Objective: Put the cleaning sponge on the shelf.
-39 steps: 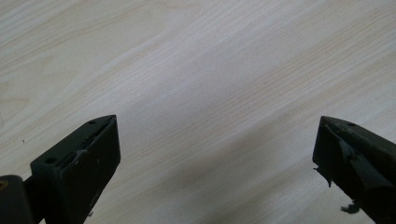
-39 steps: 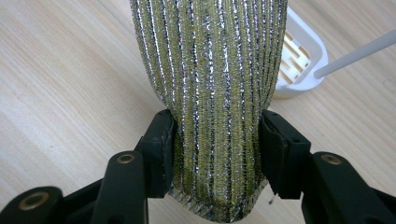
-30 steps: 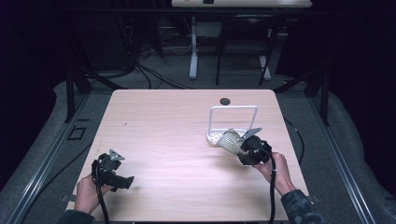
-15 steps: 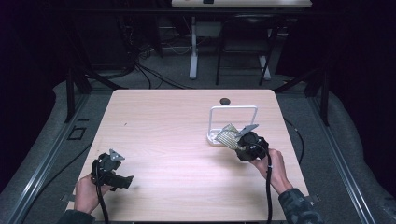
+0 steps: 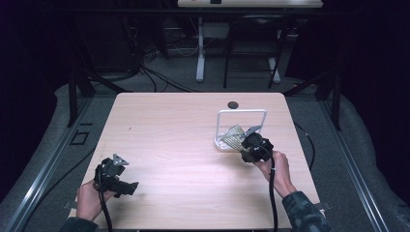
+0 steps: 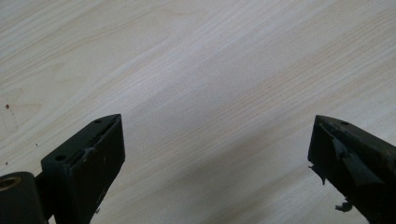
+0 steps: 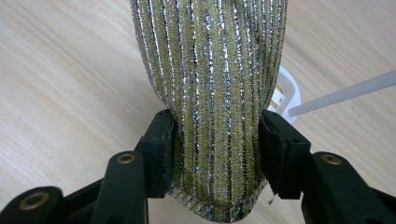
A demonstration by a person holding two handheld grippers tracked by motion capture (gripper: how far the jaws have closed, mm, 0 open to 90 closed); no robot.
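Dark surroundings frame a pale wooden table [image 5: 193, 145], seen from above, with black cables on the grey floor behind it and a second desk's legs at the far end. A small dark round disc [image 5: 233, 104] sits near the table's far edge.

On the right half of the table stands a white wire rack [image 5: 241, 114], an upright frame rising from a white base. A piece of ribbed fabric [image 5: 233, 137], olive green shot through with silver threads, lies at the rack's base and reaches toward the person.

The right gripper [image 5: 245, 143] is held in the person's right hand [image 5: 276, 167], just in front of the rack, with its cable trailing back along the forearm. In the right gripper view, its two black jaws are closed against the two sides of the fabric [image 7: 215, 93], pinching it between them. The cloth runs away from the jaws, and part of the rack's white base [image 7: 287, 95] shows just behind it, with a thin white rod crossing to the right.

The left gripper [image 5: 130, 186] rests low near the table's front left corner, held in the left hand [image 5: 89, 200], well apart from the rack. In the left gripper view, its jaws are spread wide over bare wood grain [image 6: 201, 93], holding nothing.
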